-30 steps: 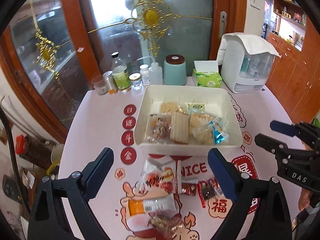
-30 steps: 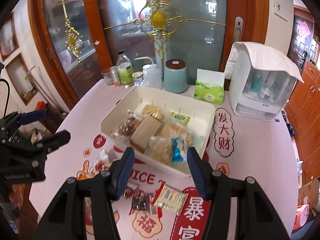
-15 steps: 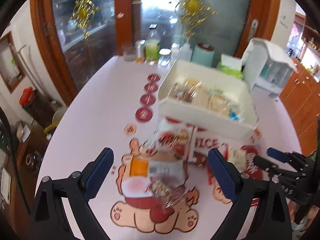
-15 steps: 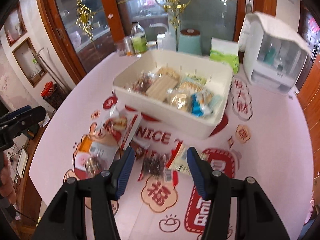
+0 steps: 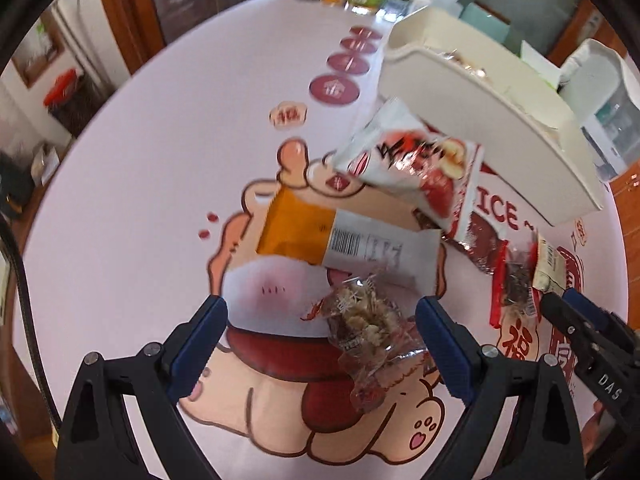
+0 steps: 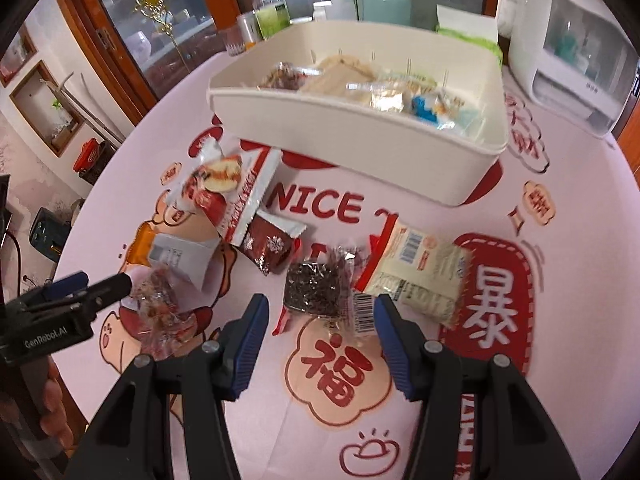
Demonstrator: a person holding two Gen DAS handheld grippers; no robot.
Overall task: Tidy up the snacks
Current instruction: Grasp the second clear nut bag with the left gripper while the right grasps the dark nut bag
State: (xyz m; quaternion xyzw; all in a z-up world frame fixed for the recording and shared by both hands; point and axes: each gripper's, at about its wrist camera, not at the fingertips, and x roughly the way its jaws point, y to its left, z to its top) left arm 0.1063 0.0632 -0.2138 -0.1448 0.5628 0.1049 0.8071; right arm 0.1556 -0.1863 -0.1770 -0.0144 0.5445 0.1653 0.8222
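On the table [image 6: 560,240], under its pink printed cloth, we see the white bin [image 6: 360,148] at the far side, partly filled with wrapped snacks; motion blur and the bin wall hide most of them, so we cannot name them. In the left view the bin [image 5: 500,120] is seen edge-on and its contents are nearly hidden. Behind it, a white appliance [image 6: 572,48] is cut off by the frame edge.

Loose snacks lie in front of the bin. The red-and-white bag [image 5: 416,168] overlaps the orange-and-white pack [image 5: 344,240] and the brown pouch [image 6: 272,248]. The pale yellow pack [image 6: 420,276] lies to the right, touching the dark seaweed pack [image 6: 320,288]. The clear nut pack [image 5: 368,328] is nearest us on the left.

Our left gripper [image 5: 320,340] is spread wide and grips nothing; the nut pack lies between its fingers, closer to the right one. Our right gripper [image 6: 320,336] is also wide open and empty, with the near end of the seaweed pack between its tips. Whether either touches its pack, we cannot tell.
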